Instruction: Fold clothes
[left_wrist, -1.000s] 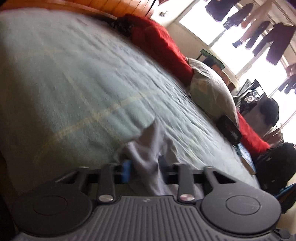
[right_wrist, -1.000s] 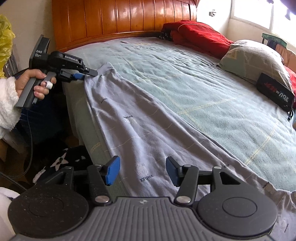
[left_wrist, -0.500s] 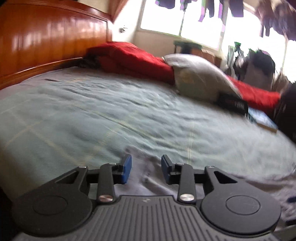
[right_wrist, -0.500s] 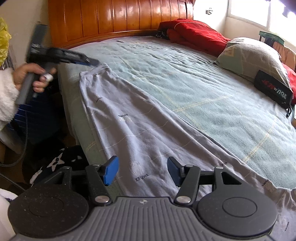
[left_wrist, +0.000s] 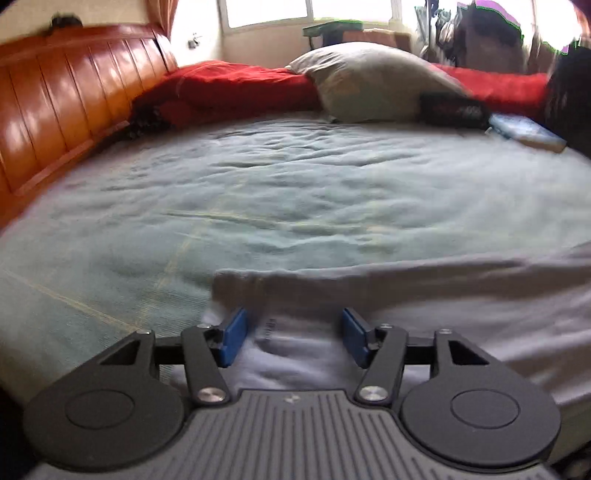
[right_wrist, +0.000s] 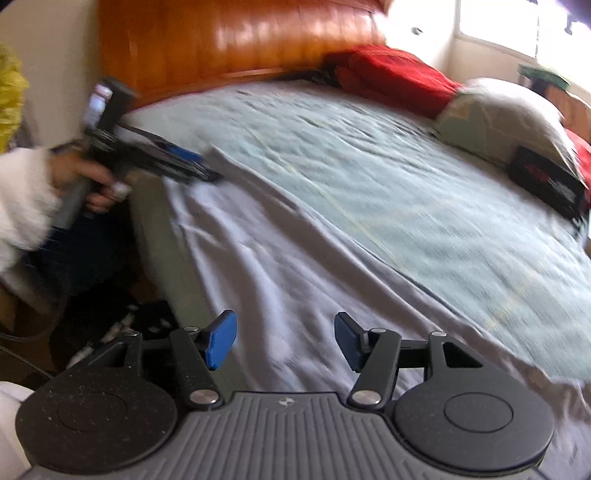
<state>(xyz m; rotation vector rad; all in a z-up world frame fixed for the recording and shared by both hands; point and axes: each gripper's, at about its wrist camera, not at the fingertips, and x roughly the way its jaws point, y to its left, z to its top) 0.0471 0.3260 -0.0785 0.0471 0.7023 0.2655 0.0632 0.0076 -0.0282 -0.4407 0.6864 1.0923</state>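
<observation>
You held both grippers spread wide, empty: the left gripper (left_wrist: 291, 338) and right gripper (right_wrist: 284, 343) hovered over the grey garment (right_wrist: 280, 266) on the bed (left_wrist: 295, 206).

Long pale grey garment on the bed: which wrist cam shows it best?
Right wrist view: the long pale grey garment runs from the right gripper up to the left gripper at its far end. Left wrist view shows only a blurred end section.
</observation>
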